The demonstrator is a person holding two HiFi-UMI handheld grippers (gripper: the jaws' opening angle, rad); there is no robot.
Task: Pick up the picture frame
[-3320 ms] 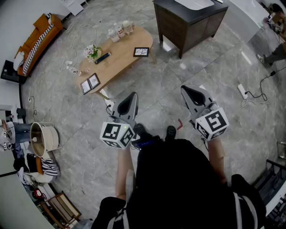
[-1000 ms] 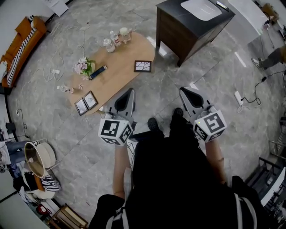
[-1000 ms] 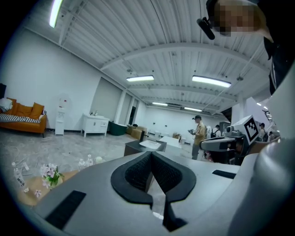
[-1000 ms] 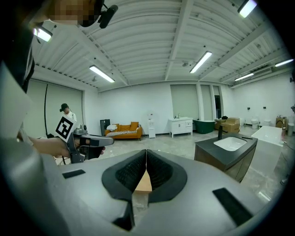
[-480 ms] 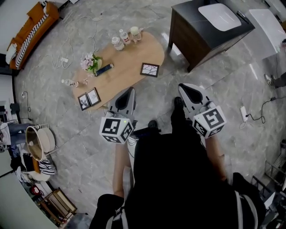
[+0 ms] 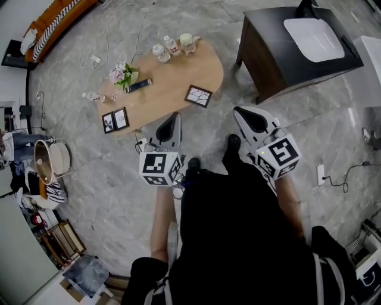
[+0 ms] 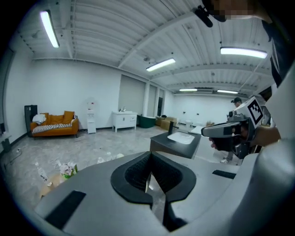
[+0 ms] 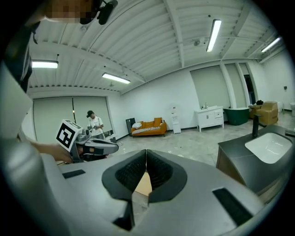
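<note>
Grey left jaws: left gripper (image 7: 149, 156) is clamped fully closed, black pads meeting at the tip, nothing pinched in there
Right jaws: same deal on the right gripper (image 8: 146, 154), pads pressed together and empty; a sliver of tan wood shows through the gap under the tips
Grippers from above: left gripper (image 6: 173, 118) and right gripper (image 6: 240, 112) are held out in front of the person, side by side but apart, both aimed toward the counter; the left tip lines up with the counter's near edge
Picture frame: the picture frame (image 6: 198, 95) lies flat near the counter's near right edge, dark border, pale picture; it's just past the left gripper's tip and untouched
Counter: low oval wooden counter (image 6: 172, 74)
Small frames: two small frames (image 6: 114, 120) sit side by side at the counter's left end, well apart from the single one
Other counter stuff: flowers (image 6: 122, 74), a dark bar-shaped thing (image 6: 138, 86) right beside them, bottles (image 6: 166, 47) along the far edge
Further out: dark cabinet (image 6: 268, 53) with a white basin (image 6: 314, 39) right of the counter, orange sofa (image 6: 56, 18) top left, grey marbled floor (image 6: 89, 179)
</note>
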